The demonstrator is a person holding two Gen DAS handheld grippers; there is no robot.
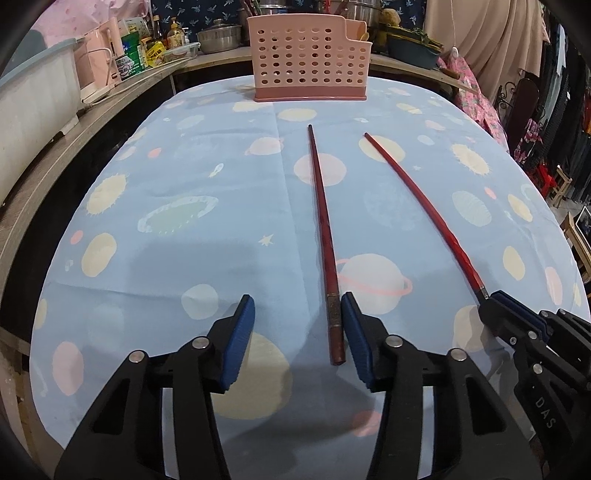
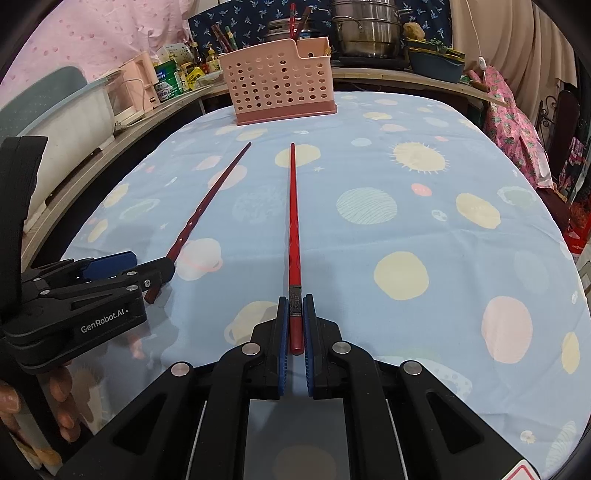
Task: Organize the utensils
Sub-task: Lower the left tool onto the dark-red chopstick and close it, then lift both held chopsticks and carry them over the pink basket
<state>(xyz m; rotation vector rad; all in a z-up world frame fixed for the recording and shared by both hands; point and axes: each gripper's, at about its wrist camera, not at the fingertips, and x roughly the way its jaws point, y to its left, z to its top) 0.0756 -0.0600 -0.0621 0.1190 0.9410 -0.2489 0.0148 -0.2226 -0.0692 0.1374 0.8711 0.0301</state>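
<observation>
Two red chopsticks lie on the blue planet-print tablecloth (image 1: pixel 184 177). My left gripper (image 1: pixel 297 314) is open; the dark red chopstick (image 1: pixel 323 236) lies with its thick end against the inside of the right finger. In the right wrist view the same chopstick (image 2: pixel 210 199) runs out from the left gripper (image 2: pixel 144 266). My right gripper (image 2: pixel 296 314) is shut on the thick end of the bright red chopstick (image 2: pixel 294 221); that chopstick also shows in the left wrist view (image 1: pixel 424 206). A pink perforated utensil basket (image 1: pixel 310 59) stands at the table's far edge, also seen in the right wrist view (image 2: pixel 280 81).
A wooden shelf (image 1: pixel 110 99) along the left and back holds bottles, boxes, a pink appliance and steel pots (image 2: pixel 365 29). More chopsticks (image 2: pixel 295 22) stick up behind the basket. Pink cloth (image 2: pixel 513 122) and clutter lie beyond the table's right edge.
</observation>
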